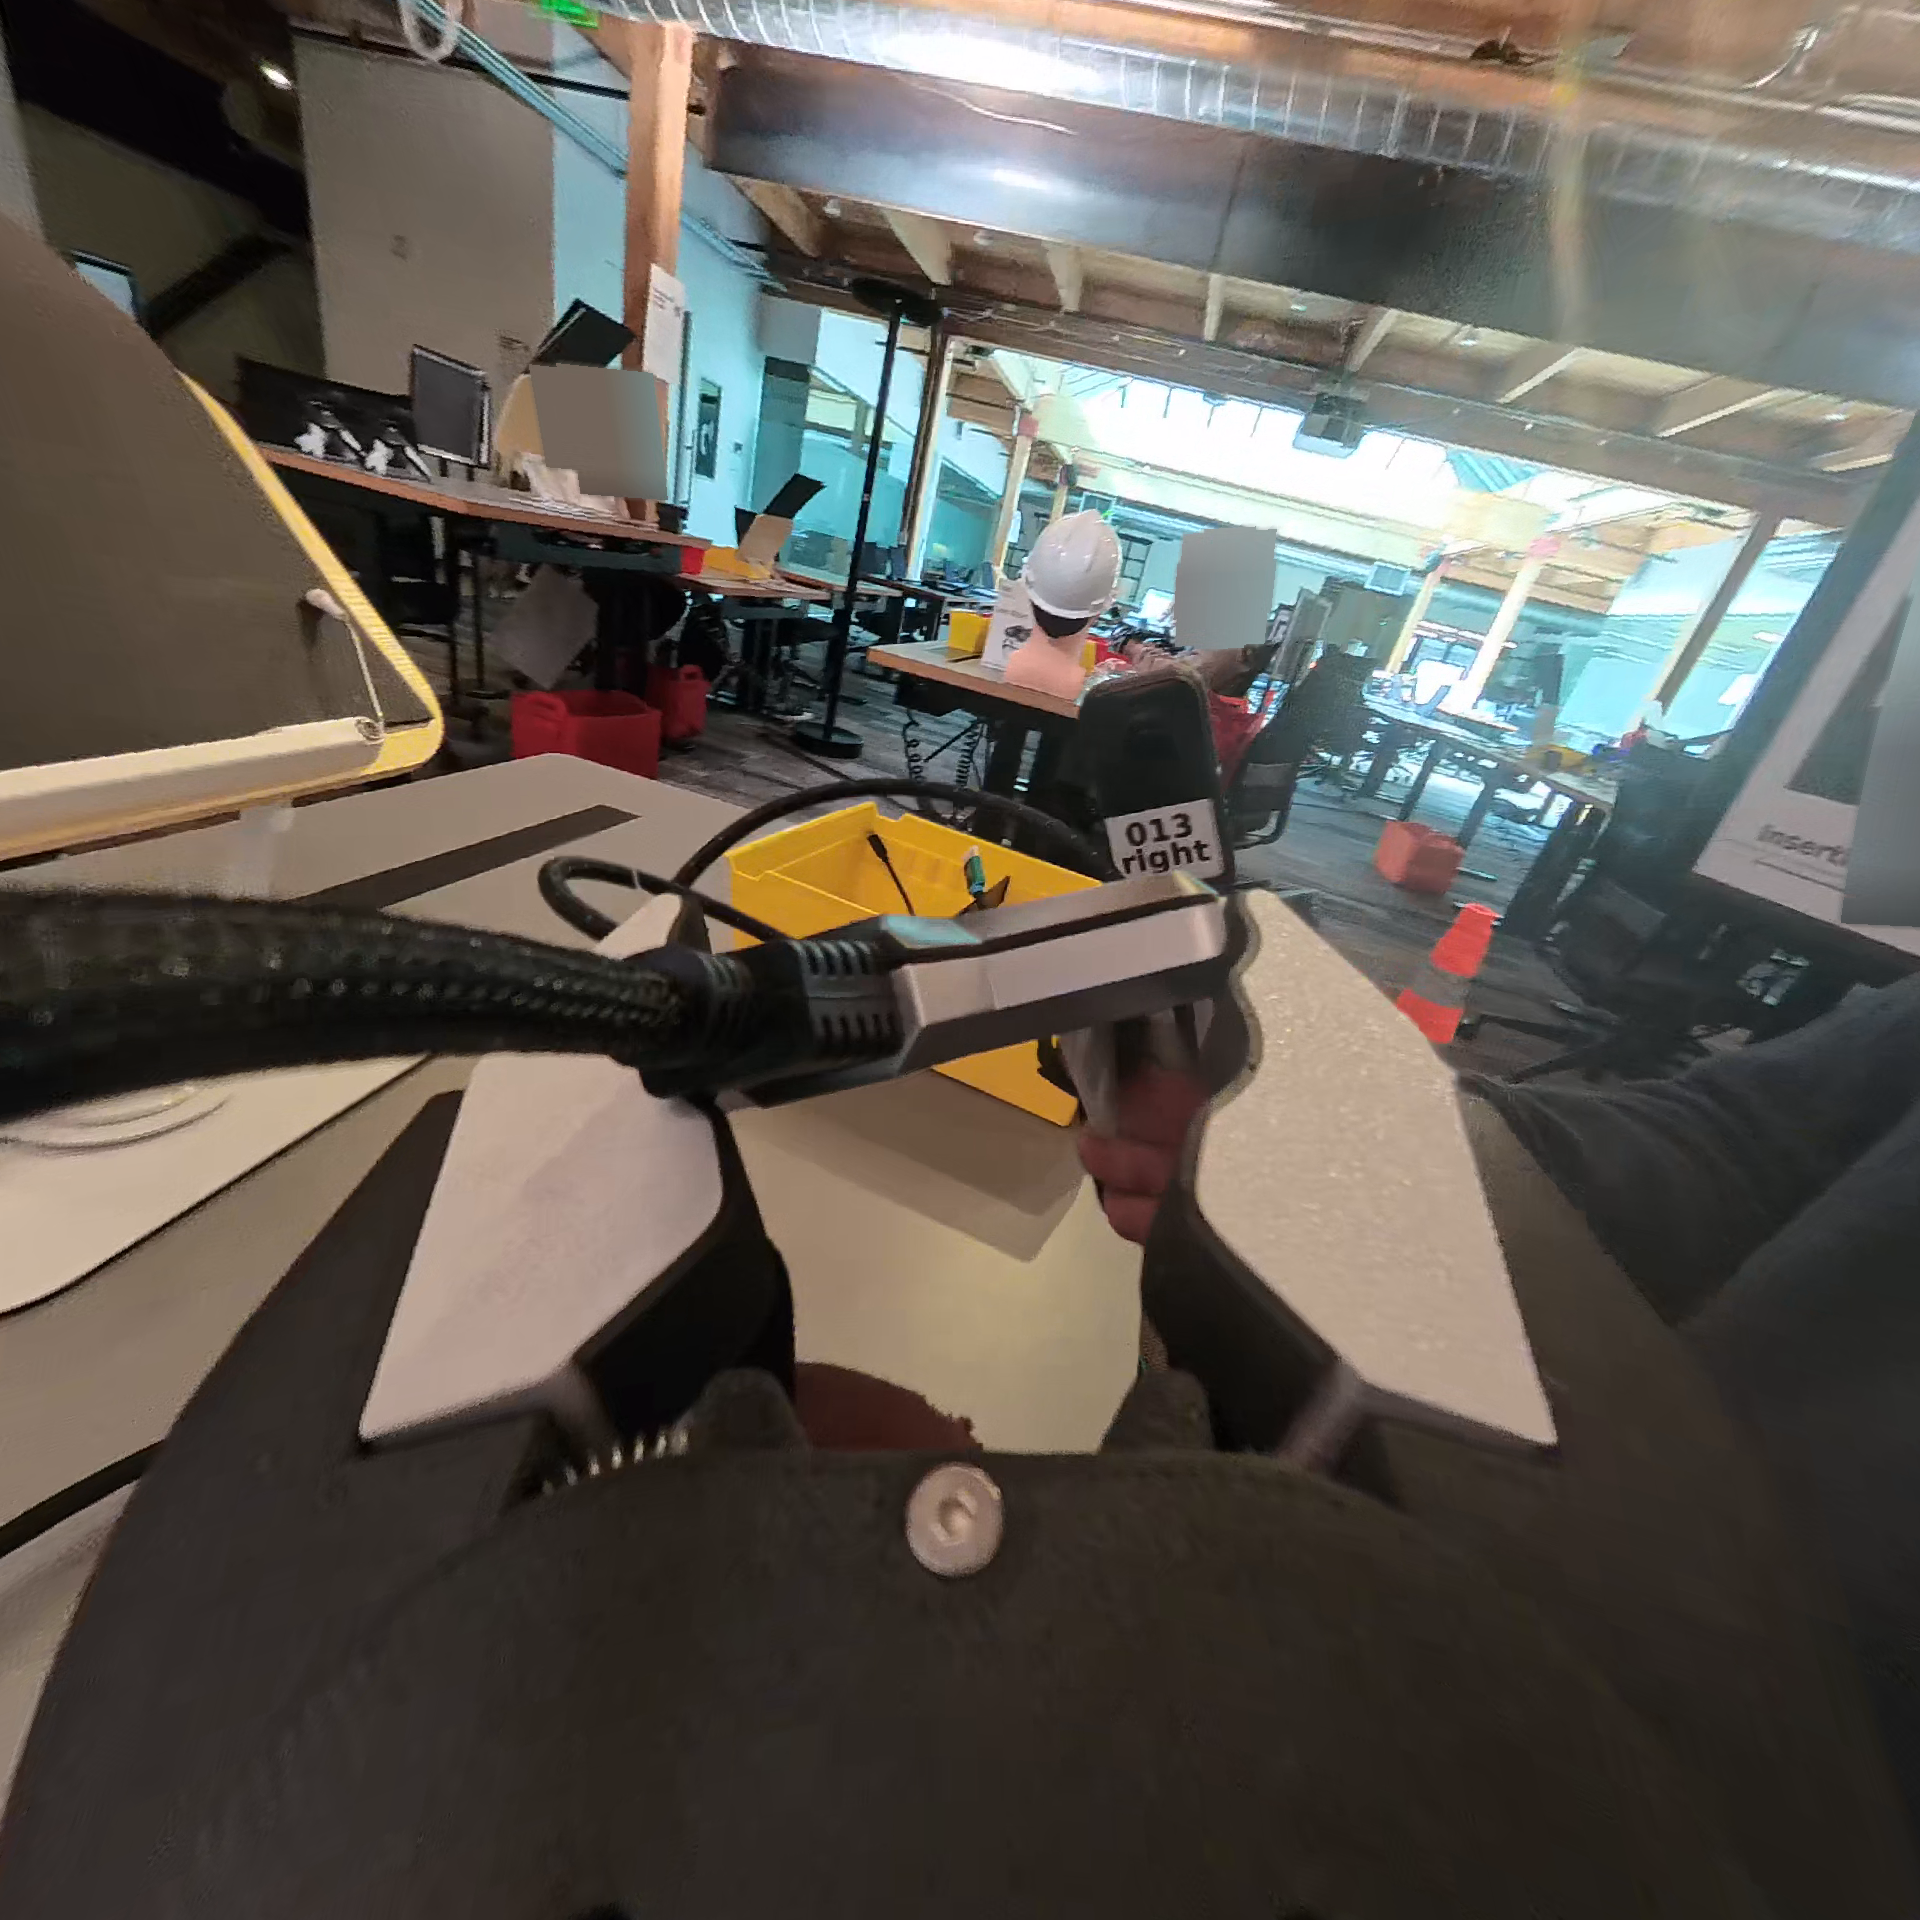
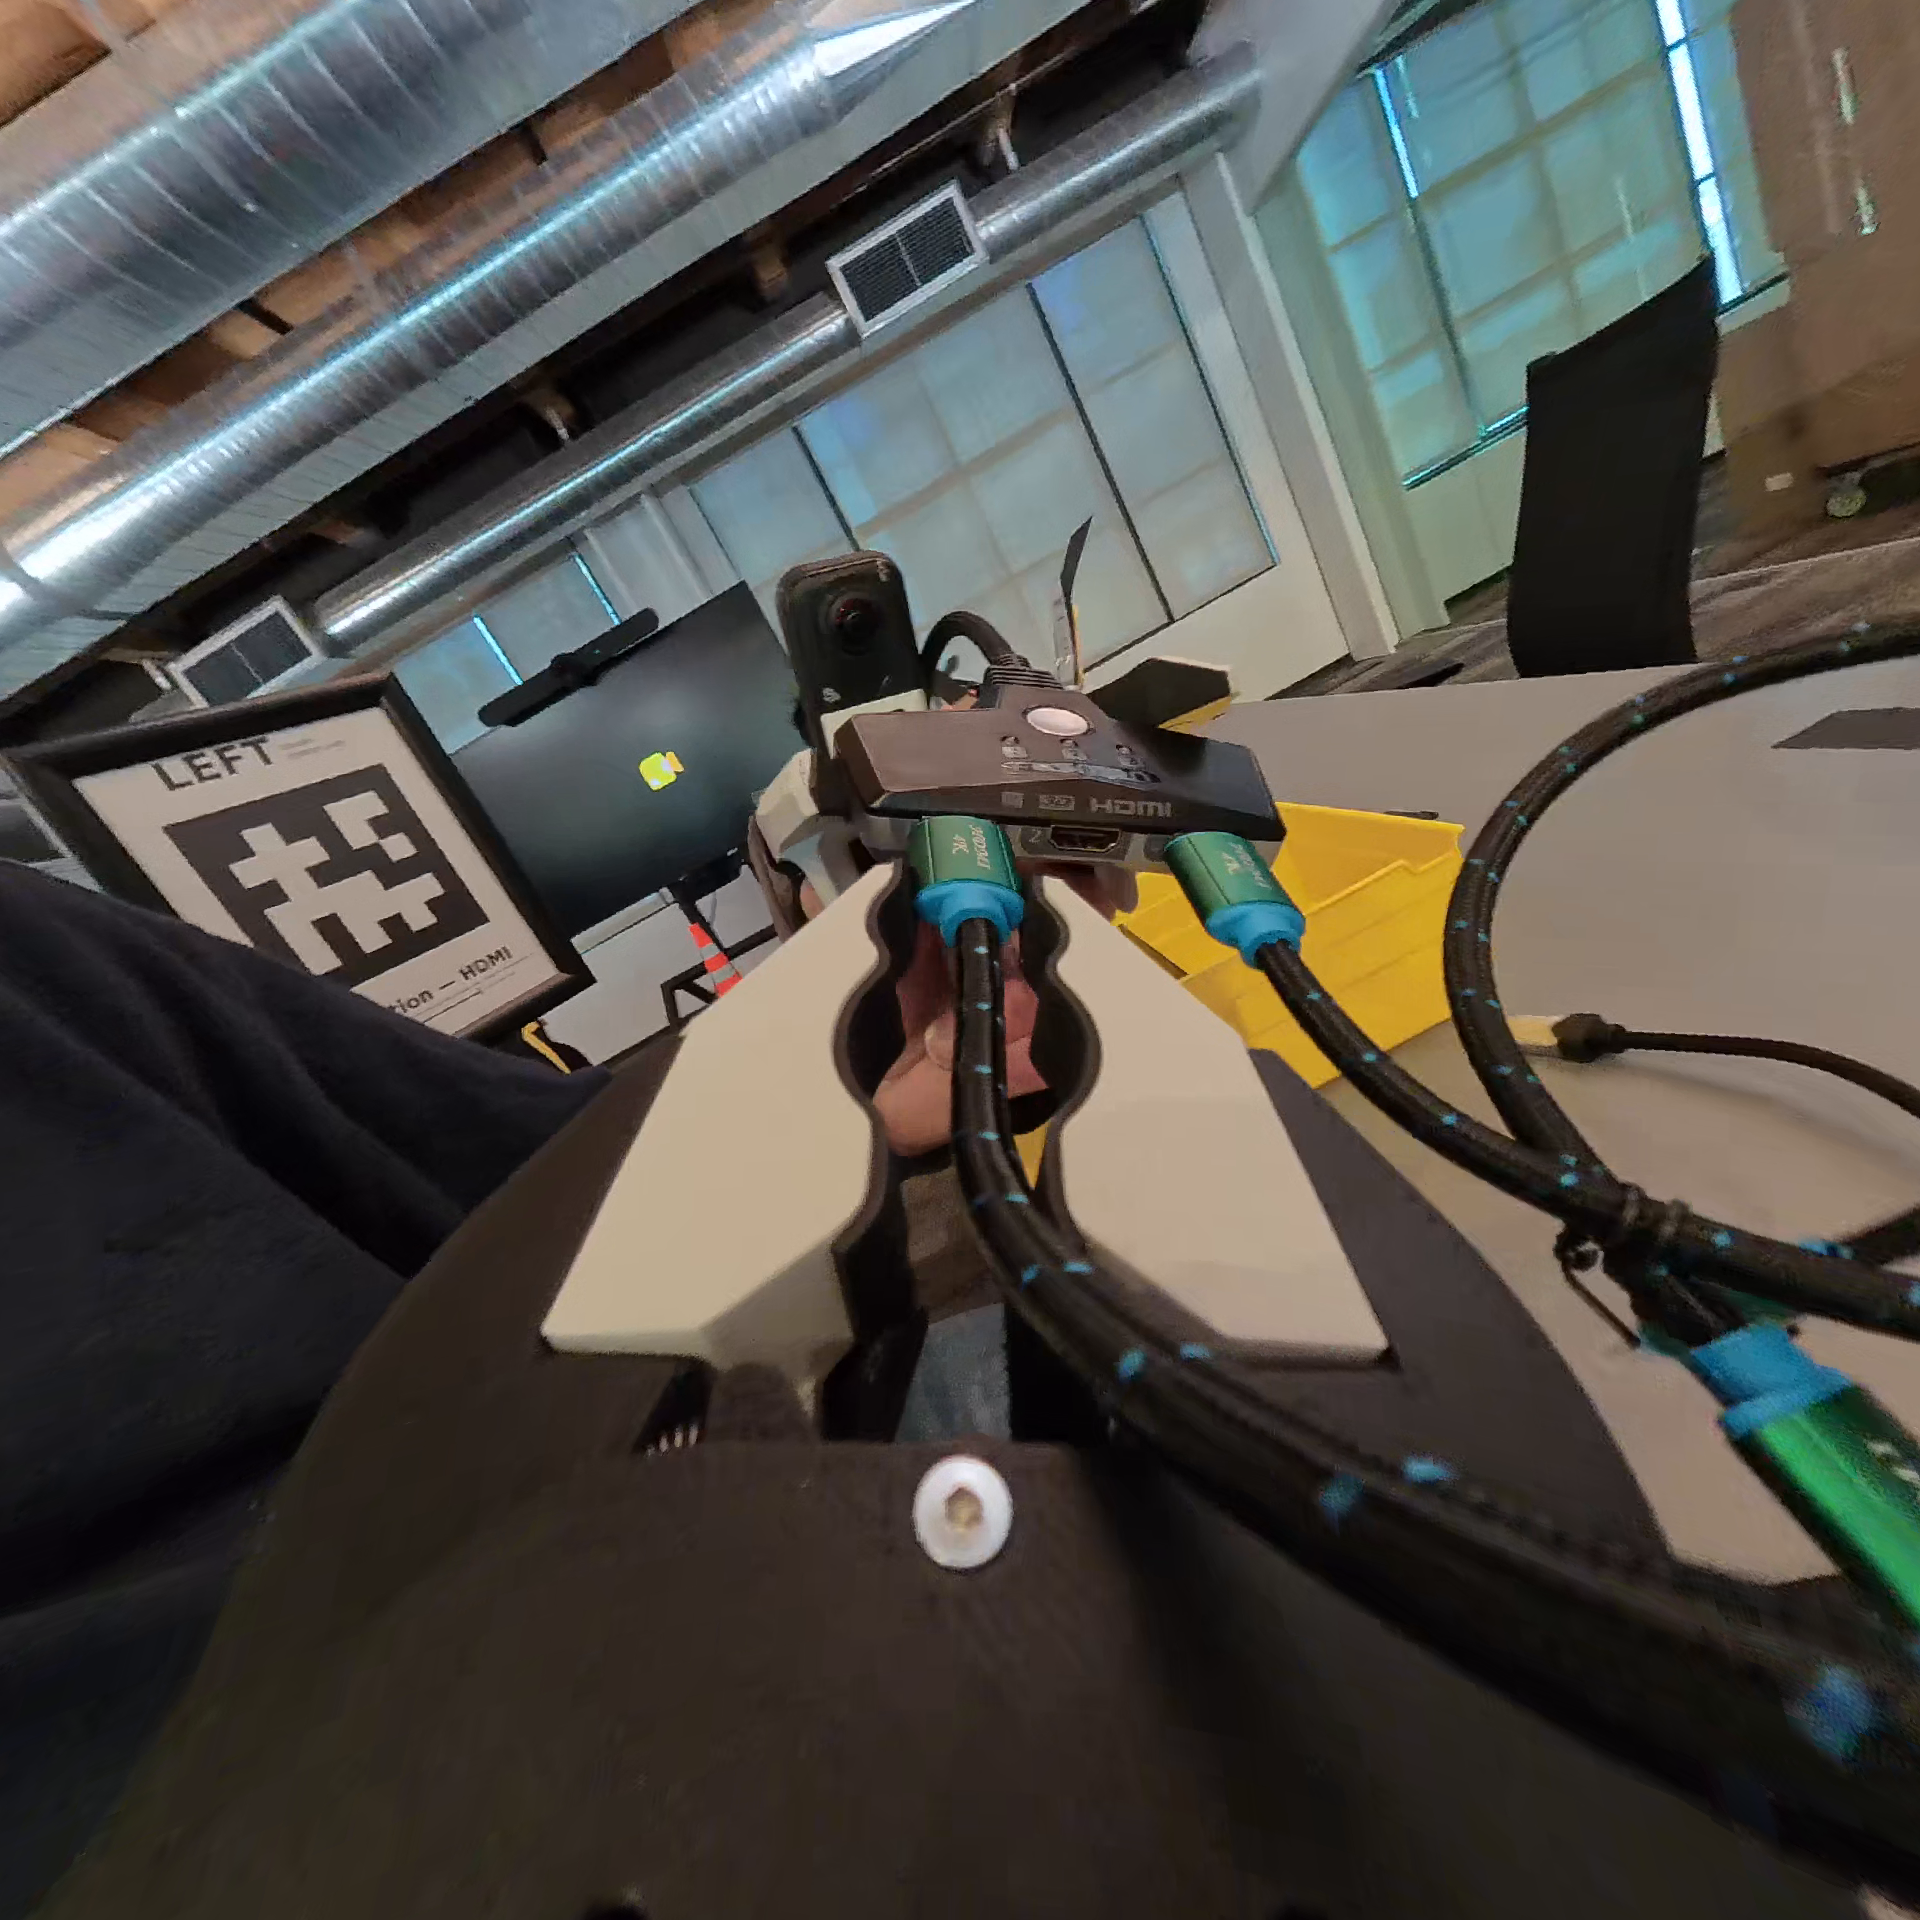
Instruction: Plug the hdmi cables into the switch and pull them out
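Note:
My left gripper (image 1: 951,920) is shut on the dark HDMI switch (image 1: 1081,966) and holds it in the air above the table. The switch's own black braided cable (image 1: 312,987) runs off to the left. In the right wrist view the switch (image 2: 1039,769) faces me with three ports. A green plug with a blue collar (image 2: 961,857) sits in the left port, and my right gripper (image 2: 971,904) is shut on it. A second green plug (image 2: 1231,873) sits in the right port. The middle port (image 2: 1086,840) is empty.
A yellow bin (image 2: 1351,935) stands on the grey table (image 2: 1714,831) behind the switch. A loose green plug (image 2: 1829,1455) and looped braided cables (image 2: 1507,1164) lie at the right. A framed marker board (image 2: 312,862) and a dark sleeve (image 2: 208,1143) are at the left. Both grippers' tips are close together, under 4 cm apart.

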A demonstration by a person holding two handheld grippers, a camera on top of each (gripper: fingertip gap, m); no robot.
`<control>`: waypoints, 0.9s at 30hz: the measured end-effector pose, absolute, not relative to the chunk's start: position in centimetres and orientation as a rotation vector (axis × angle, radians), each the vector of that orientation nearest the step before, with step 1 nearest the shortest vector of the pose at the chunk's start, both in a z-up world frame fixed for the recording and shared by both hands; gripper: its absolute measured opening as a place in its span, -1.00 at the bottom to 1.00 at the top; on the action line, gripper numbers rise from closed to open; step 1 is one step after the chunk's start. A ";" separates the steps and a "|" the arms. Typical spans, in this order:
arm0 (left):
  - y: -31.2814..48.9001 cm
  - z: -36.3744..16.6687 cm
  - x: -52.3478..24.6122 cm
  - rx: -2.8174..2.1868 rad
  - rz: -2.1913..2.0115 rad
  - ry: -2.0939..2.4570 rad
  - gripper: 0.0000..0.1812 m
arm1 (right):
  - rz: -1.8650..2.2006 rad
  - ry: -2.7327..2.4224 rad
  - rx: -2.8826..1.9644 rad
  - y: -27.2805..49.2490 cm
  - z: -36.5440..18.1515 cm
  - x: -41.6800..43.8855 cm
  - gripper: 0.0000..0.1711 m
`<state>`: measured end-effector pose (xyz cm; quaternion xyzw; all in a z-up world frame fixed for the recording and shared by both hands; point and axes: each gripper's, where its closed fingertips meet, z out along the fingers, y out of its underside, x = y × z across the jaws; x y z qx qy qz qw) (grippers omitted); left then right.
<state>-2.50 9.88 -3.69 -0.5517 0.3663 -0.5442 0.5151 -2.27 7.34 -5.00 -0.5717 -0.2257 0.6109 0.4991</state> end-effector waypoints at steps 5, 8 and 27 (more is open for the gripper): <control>9.1 -3.0 -2.3 -1.288 -1.339 0.913 0.01 | 1.584 -0.542 -1.272 6.6 -4.1 -2.1 -0.78; 9.0 -3.8 -2.0 -1.307 -1.367 0.901 0.01 | 1.678 -0.495 -1.170 6.4 -3.0 -1.5 -0.85; 9.1 -4.2 -1.3 -1.311 -1.366 0.839 0.01 | 1.663 -0.548 -1.268 6.2 -5.4 -2.9 -0.76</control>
